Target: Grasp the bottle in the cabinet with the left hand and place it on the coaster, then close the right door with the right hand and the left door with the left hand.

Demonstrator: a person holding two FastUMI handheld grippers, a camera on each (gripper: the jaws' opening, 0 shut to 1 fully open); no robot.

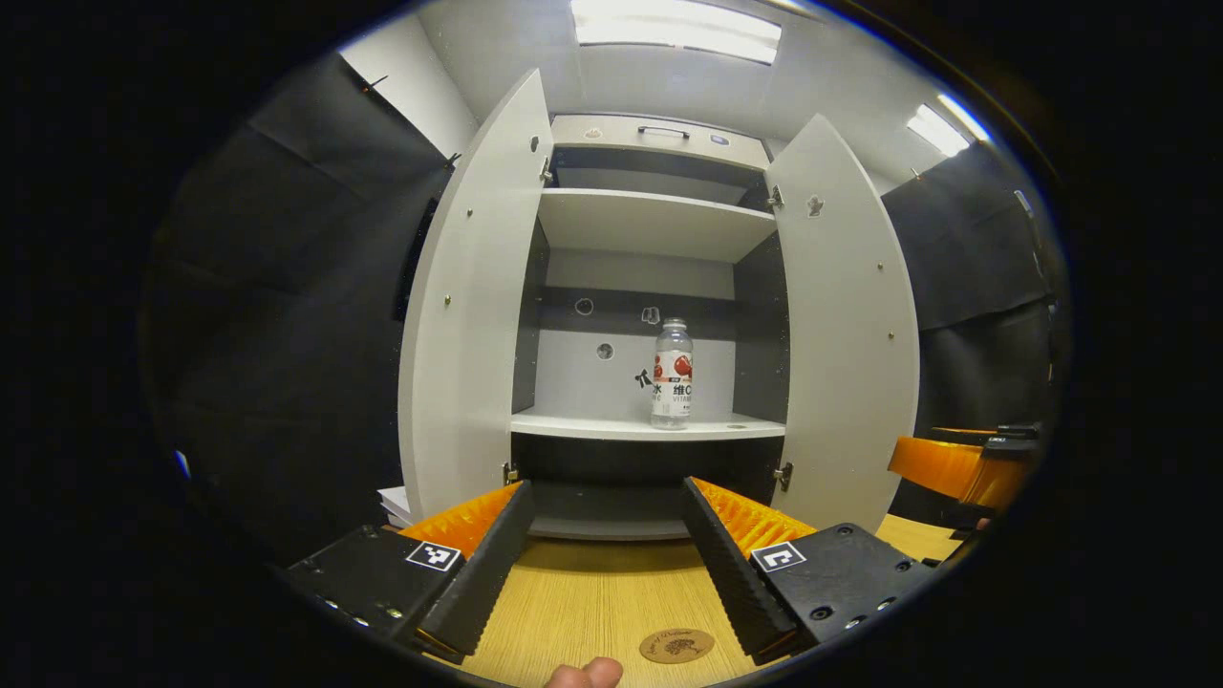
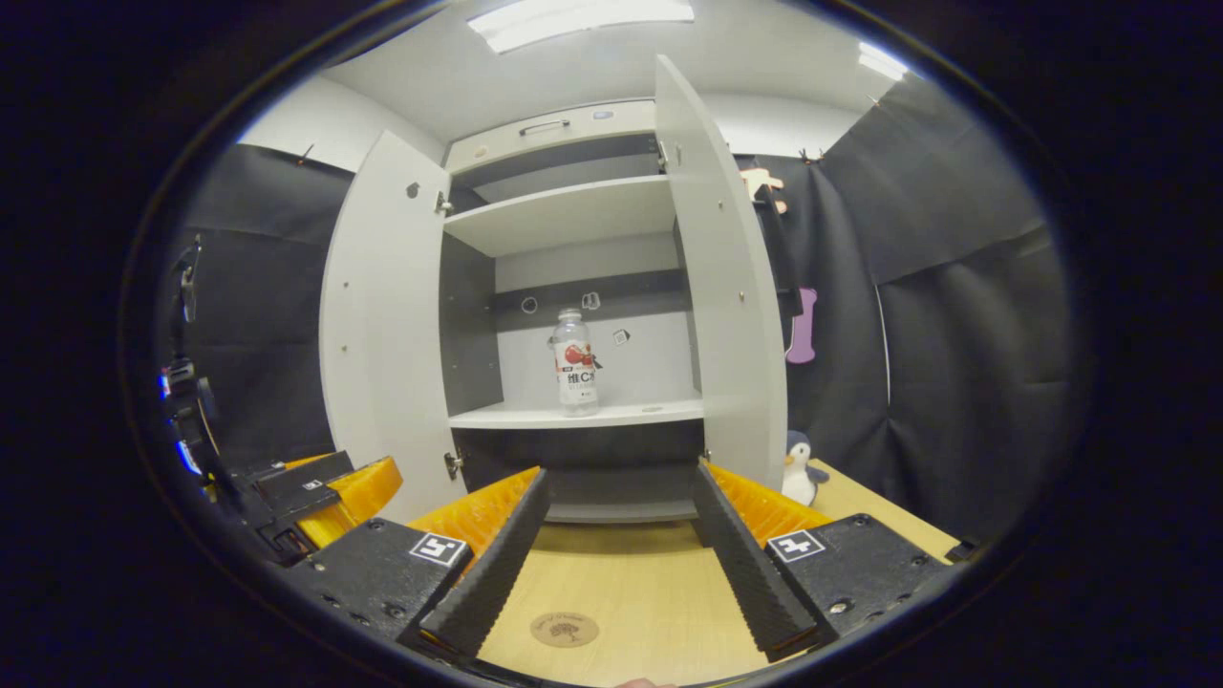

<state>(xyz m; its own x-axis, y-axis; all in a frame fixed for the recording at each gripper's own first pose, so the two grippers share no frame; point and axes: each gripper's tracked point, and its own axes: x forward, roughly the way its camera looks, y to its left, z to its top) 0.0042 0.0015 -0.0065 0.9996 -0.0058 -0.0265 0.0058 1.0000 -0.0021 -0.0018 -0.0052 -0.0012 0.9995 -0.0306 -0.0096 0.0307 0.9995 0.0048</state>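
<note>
Bottle upright on the cabinet shelf, both tongs wide and empty

The bottle [image 1: 672, 375] stands upright on the lower shelf [image 1: 611, 427] of the white cabinet [image 1: 650, 225], a little to the right of the shelf's middle in the left gripper view, clear of the back wall and of both side walls. Both doors are swung open: the left door [image 1: 468, 315] and the right door [image 1: 846, 334] flank the opening. On the wooden counter [image 1: 592, 592] in front of the cabinet lies the round brown coaster [image 1: 676, 646], flat and bare (well apart from the bottle). The left tongs [image 1: 607, 535] hover above the counter with the jaws spread wide, nothing between them, the coaster near the inner edge of one finger. The right tongs [image 2: 621, 521] are likewise wide and hold nothing, aimed at the open cabinet. A fingertip [image 1: 585, 674] shows at the bottom edge of the left gripper view. In the right gripper view a small penguin toy [image 2: 799, 468] sits on the counter beside the right door's foot
</note>
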